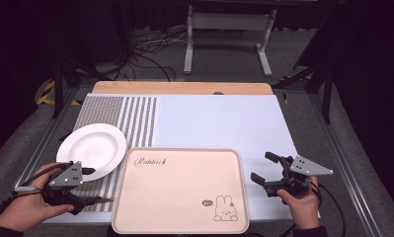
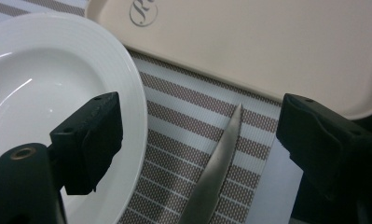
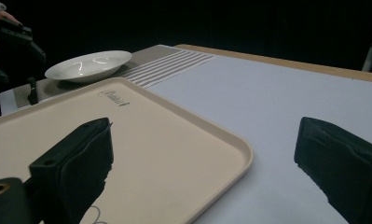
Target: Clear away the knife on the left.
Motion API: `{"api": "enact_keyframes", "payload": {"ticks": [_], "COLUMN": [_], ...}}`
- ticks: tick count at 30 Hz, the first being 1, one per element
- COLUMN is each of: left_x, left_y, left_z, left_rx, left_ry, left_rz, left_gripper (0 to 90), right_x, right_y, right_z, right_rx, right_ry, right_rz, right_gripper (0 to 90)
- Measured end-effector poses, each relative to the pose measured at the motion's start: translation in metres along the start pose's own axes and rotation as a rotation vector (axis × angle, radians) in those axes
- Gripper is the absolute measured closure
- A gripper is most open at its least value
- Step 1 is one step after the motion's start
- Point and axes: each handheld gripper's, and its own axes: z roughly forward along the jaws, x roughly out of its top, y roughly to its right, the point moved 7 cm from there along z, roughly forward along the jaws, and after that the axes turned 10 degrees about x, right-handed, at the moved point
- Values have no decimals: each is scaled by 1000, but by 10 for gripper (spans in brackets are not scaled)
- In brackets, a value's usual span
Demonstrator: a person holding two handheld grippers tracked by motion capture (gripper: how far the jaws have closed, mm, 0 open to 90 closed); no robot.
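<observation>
A white plate [image 1: 92, 149] [image 2: 44, 84] [image 3: 88, 65] sits on a striped placemat [image 1: 135, 118] at the table's left. A pink tray [image 1: 179, 190] [image 2: 249, 42] [image 3: 141, 135] with a rabbit drawing lies at the front middle. My left gripper [image 1: 92, 186] [image 2: 207, 140] stands open just below the plate, left of the tray. A silver knife blade [image 2: 216, 172] lies on the stripes between its jaws, untouched by either. My right gripper [image 1: 262, 170] [image 3: 207, 172] stands open beside the tray's right edge with nothing in it.
A pale mat [image 1: 219, 118] covers the table's middle and right, with a wooden table edge [image 1: 184, 88] at the back. Beyond the table stand a white desk frame [image 1: 229, 29] and floor cables [image 1: 150, 54]. Metal rails run along both table sides.
</observation>
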Motion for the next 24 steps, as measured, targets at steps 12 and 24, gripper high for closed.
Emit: {"api": "enact_keyframes", "payload": {"ticks": [12,24], "left_x": [-11,-36], "left_y": [1,-6], "left_z": [-2,0], "left_rx": [-32,-69], "left_ry": [-139,-298], "left_rz": [76,151], "left_gripper": [185,247], "right_x": [0,2], "right_y": [-3,-4], "right_z": [1,2], "right_rx": [16,25], "right_ry": [3,8], "right_rz": [-13,-25], "right_gripper": [50,51]}}
